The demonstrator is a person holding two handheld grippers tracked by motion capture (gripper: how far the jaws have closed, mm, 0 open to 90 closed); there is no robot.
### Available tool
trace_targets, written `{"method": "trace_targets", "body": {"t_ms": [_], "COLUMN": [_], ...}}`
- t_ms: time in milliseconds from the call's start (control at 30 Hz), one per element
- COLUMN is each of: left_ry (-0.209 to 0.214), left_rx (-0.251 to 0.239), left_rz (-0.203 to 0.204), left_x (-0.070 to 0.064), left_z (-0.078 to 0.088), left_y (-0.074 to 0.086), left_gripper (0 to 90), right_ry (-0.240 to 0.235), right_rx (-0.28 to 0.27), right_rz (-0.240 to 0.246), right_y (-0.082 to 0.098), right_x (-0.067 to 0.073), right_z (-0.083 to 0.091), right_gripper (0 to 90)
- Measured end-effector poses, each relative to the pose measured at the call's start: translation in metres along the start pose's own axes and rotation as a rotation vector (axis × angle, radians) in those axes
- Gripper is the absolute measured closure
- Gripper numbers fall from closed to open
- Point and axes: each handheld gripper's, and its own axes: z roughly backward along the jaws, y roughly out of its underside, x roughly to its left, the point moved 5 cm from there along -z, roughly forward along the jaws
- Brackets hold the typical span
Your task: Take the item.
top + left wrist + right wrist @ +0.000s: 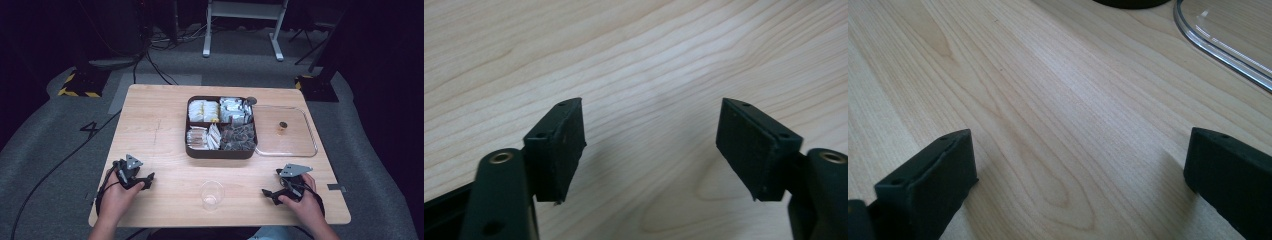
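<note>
So on the far left of the high view, the left hand-held gripper (142, 181) sits low on the wooden bench (160, 130), held in the person's left hand (116, 197). From its own camera the jaws stand wide apart with nothing between them, just bare wood grain; the pads (561, 145) are the one sharp part, and the rest of the gripper body is cut off at the bottom edge.

Moving right, a clear plastic cup (212, 195) stands upright near the front edge, about midway between the two grippers and touching neither. It's see-through enough that I can't tell if anything is in it.

Behind it, toward the middle of the bench, there's a dark four-compartment tray (221, 151). The two back sections hold yellowish and silvery packets, the front left has pale packets, the front right something dark and crumpled. Too small to read any labels.

Just beside the tray's right side lies a clear lid (300, 150) flat on the bench, with a small dark knob (283, 125) on it. In the right gripper view the lid's rim (1220, 42) is clipped by the frame.

Far right, the right hand-held gripper (270, 195) is in the person's right hand (306, 202), jaws spread wide, empty, resting low over the wood.
</note>
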Motion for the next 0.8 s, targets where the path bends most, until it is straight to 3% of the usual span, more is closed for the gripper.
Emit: {"method": "trace_targets", "body": {"t_ms": [167,200,267,400,600,800], "left_ry": [0.012,0.017,0.021,0.036,0.079,0.115], "left_rx": [-0.050,-0.077,-0.088,-0.126,-0.155,-0.182], "left_rz": [0.008,0.002,0.003,0.009,0.015,0.034], "left_x": [-0.015,-0.024,-0.027,-0.041,-0.055,-0.061], "left_z": [0.014,0.021,0.023,0.029,0.031,0.025], "left_y": [-0.016,-0.027,-0.031,-0.057,-0.088,-0.111], "left_gripper": [32.1,32.1,30.2,28.0,32.1,33.1], "right_ry": [0.002,0.003,0.009,0.011,0.020,0.014], "right_rx": [0.001,0.000,0.000,0.000,0.000,-0.001], "right_rz": [-0.002,-0.004,-0.008,-0.009,-0.016,-0.011], "right_y": [0.000,0.000,0.000,0.001,-0.001,-0.003], "right_x": [0.000,0.001,0.001,0.002,0.003,0.003], "right_z": [0.000,0.000,0.001,0.001,-0.001,-0.003], "right_gripper": [0.4,0.5,0.4,0.4,0.2,0.2]}}
